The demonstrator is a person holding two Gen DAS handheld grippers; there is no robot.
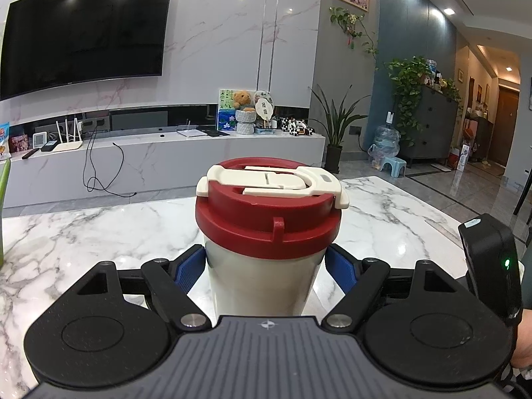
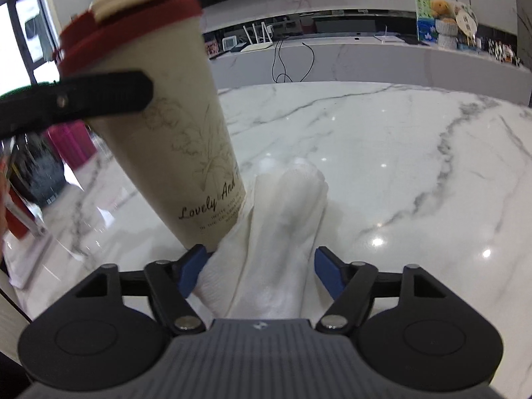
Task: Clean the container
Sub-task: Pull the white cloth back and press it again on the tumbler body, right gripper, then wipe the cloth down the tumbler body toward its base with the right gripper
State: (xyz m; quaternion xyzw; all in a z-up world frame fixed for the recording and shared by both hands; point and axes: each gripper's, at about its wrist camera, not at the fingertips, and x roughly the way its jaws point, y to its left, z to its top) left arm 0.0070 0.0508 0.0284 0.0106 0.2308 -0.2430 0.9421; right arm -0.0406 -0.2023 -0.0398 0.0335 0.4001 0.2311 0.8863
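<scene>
A cream tumbler [image 1: 262,279] with a red lid [image 1: 266,219] and a white flip clasp stands on the marble table [image 1: 83,232]. My left gripper [image 1: 266,259] is shut on its body just under the lid, blue pads against both sides. In the right wrist view the tumbler [image 2: 173,126] leans in the picture, printed "Lovely And", and one black left finger [image 2: 99,96] crosses it. A crumpled white cloth [image 2: 279,232] lies on the table against the tumbler's base. My right gripper [image 2: 257,259] stands open around the cloth, the right pad clear of it.
A black device [image 1: 492,259] with a green light sits at the right edge, above a hand. Beyond the table are a low TV bench [image 1: 166,153], a wall TV [image 1: 83,33] and potted plants [image 1: 335,126]. A pink bin [image 2: 71,143] stands past the table's left side.
</scene>
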